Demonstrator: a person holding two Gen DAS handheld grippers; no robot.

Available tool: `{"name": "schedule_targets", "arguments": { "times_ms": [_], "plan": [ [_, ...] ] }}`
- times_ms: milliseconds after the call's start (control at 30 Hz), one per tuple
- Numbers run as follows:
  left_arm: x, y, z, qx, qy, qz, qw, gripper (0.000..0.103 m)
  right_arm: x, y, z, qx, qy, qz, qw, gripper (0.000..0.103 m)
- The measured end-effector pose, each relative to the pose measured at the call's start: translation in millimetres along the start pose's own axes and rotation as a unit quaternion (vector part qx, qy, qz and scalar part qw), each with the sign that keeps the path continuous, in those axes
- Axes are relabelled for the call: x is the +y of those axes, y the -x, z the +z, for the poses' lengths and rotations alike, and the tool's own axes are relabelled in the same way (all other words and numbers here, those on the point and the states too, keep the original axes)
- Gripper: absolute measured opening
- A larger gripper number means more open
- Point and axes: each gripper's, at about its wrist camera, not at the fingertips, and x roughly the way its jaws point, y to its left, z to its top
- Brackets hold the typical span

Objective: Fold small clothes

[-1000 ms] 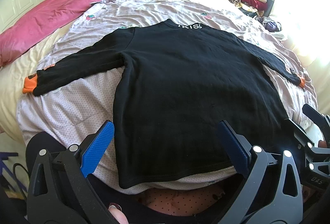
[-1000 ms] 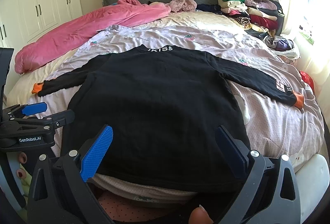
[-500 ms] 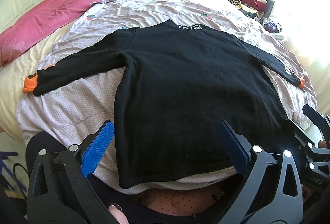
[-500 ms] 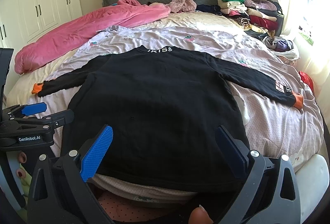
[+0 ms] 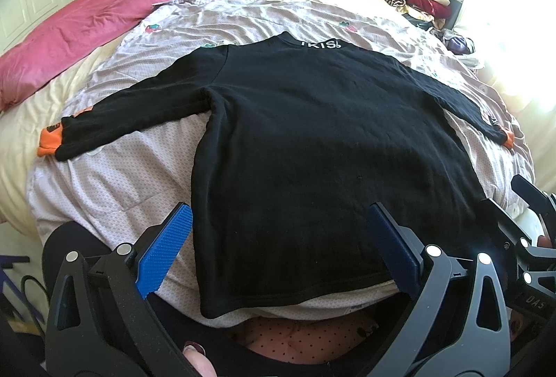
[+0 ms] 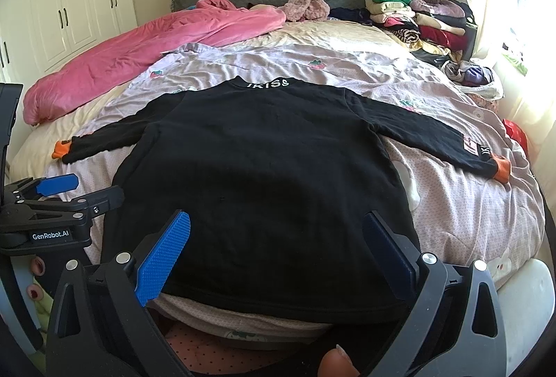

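Black and laid flat on its front, the long-sleeved top [image 5: 312,147] lies spread on the bed [image 5: 243,12], hem at the near edge just ahead of both claws, collar pointing away toward the headboard and sleeves out to either side. The left claw [image 5: 278,252] hangs over the hem's left corner and the right claw [image 6: 278,252] over the right half, both wide open and empty, so each is nearer its own sleeve.

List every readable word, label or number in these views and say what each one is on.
"IKISS": white letters on the collar of the black long-sleeved top; the first letter is unclear.
"GenRobot.AI": white print on the black body of the left gripper.
"DAS": faint print on the black right gripper body; uncertain.
Sleeve patch near the orange cuff: too small to read.
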Motion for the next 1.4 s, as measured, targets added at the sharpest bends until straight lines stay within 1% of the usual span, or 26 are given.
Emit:
{"name": "schedule_targets", "arguments": {
  "times_ms": [233,533,933,1233,1400],
  "plan": [
    [-2,-5,0,0.002,-0.003,-0.002,1.0000,0.094,-1,-2,0,0.000,0.001,0.001,1.000,0.099],
    [-2,-10,18,-0.008,0.001,-0.001,1.0000,0.094,-4,-3,9,-0.006,-0.004,-0.001,1.000,0.099],
    [-4,-14,52,-0.026,-0.002,0.000,0.9997,0.094,-22,-5,47,-0.019,-0.016,-0.009,1.000,0.099],
    [-19,-20,83,-0.030,-0.012,-0.014,0.9994,0.094,-36,-11,79,-0.030,-0.026,-0.011,0.999,0.099],
    [-26,-23,105,-0.039,-0.020,-0.018,0.9989,0.094,-43,-16,100,-0.040,-0.030,-0.012,0.999,0.099]
  ]
}}
